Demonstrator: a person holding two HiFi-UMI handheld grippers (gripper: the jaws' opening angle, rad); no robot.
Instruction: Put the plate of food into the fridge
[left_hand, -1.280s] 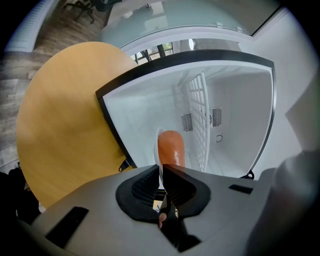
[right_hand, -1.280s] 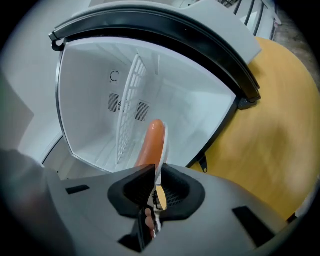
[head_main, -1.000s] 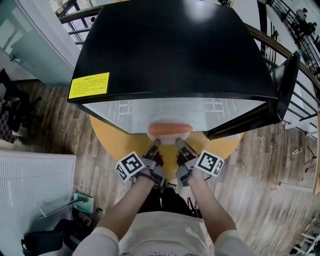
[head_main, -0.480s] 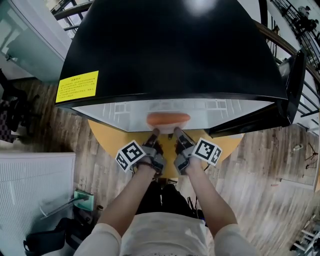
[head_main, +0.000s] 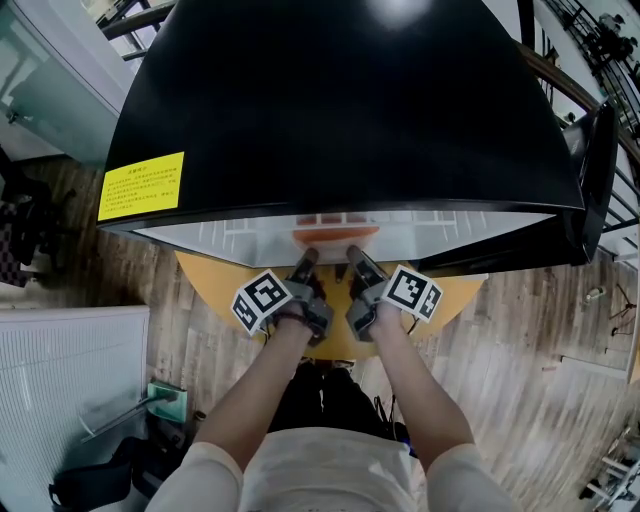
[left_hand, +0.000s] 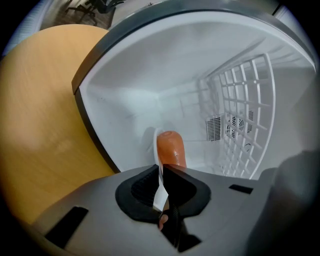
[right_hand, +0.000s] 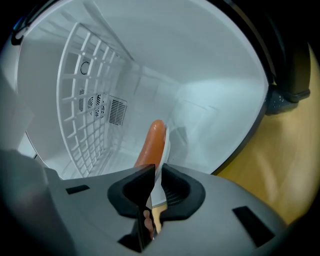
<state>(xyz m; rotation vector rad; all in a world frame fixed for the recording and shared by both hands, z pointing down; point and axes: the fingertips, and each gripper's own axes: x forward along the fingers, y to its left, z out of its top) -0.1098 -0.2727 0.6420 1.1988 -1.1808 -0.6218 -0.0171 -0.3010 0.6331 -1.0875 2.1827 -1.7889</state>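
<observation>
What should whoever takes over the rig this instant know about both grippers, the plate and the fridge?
The left gripper is shut on the near rim of the plate. The right gripper is shut on the same rim, beside it.
The plate carries a sausage and is inside the white cavity of the fridge. The fridge door is open at the right. The fridge stands on the round table.
Done: door open, plate carried in. I cannot tell if it rests on the fridge floor.
Left: set it down, open both grippers, withdraw, shut the door.
</observation>
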